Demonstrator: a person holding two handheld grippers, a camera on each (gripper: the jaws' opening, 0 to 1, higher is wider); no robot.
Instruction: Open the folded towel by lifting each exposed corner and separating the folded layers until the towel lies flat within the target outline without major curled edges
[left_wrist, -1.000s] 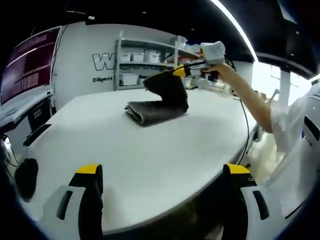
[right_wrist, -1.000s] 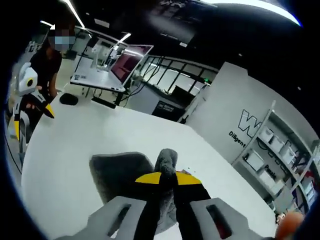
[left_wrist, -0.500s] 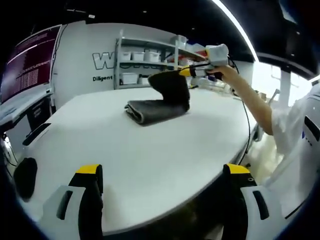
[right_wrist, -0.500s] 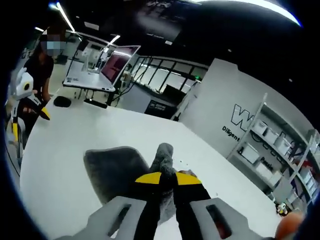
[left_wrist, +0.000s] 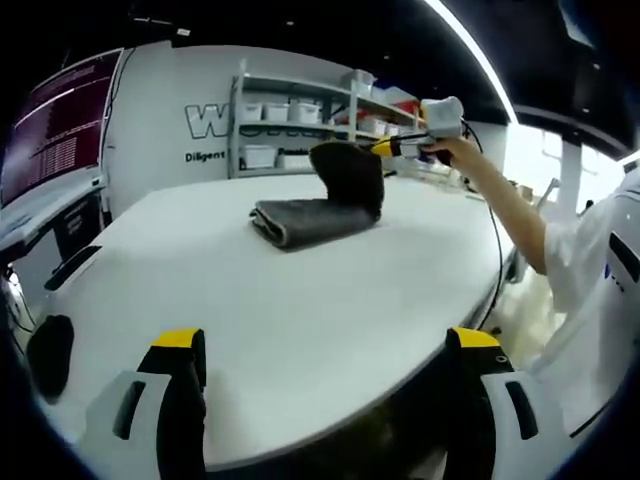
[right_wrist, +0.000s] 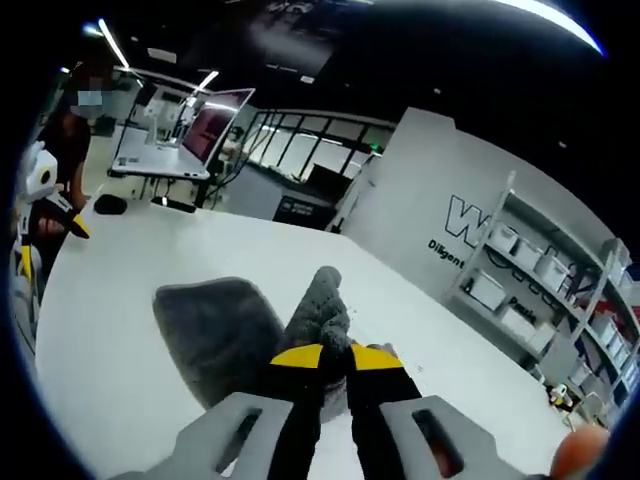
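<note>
The right hand-held gripper (right_wrist: 334, 352) is clamped tight on a lifted corner of the grey towel (left_wrist: 318, 208); the rest lies folded on the white worktop (left_wrist: 300, 300); the left hand-held gripper (left_wrist: 330, 345) hangs wide open, empty, well apart; with nothing pinning the lower layers, the whole bundle may drag instead of unfolding.

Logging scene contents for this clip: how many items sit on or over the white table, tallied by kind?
Dark grey folded cloth towel: 1
Yellow-tipped two-jaw grippers: 2, the left gripper and the right gripper
Small black object at the table's edge: 1
Total: 4
</note>
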